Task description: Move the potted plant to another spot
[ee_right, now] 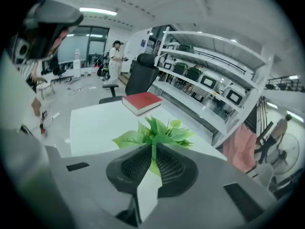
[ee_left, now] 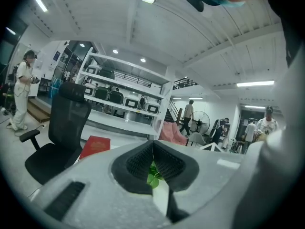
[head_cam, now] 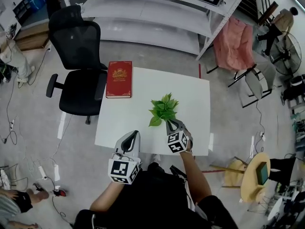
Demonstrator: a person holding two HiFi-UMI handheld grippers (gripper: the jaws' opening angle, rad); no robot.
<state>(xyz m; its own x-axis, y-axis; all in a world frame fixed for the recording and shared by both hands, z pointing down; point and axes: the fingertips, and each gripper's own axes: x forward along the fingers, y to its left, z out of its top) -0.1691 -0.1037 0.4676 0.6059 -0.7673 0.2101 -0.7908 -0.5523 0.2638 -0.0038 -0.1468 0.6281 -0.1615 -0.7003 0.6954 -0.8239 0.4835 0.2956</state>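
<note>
The potted plant (head_cam: pixel 163 109) is a bunch of green leaves near the middle of the white table (head_cam: pixel 138 116); its pot is hidden under the leaves and the gripper. My right gripper (head_cam: pixel 168 122) reaches into it from the near side. In the right gripper view the leaves (ee_right: pixel 157 130) fan out just past the right gripper (ee_right: pixel 153 148), whose jaws are shut on a green stem. My left gripper (head_cam: pixel 136 134) hovers over the table's near edge, left of the plant and apart from it, shut and empty. A sliver of the plant (ee_left: pixel 152 175) shows beyond its closed jaws.
A red book (head_cam: pixel 119 78) lies at the table's far left corner. A black office chair (head_cam: pixel 78 70) stands against the table's left side. White shelving (head_cam: pixel 152 8) lines the back, with a pink-draped chair (head_cam: pixel 233 44) at the right. A round wooden stool (head_cam: pixel 255 175) stands near right.
</note>
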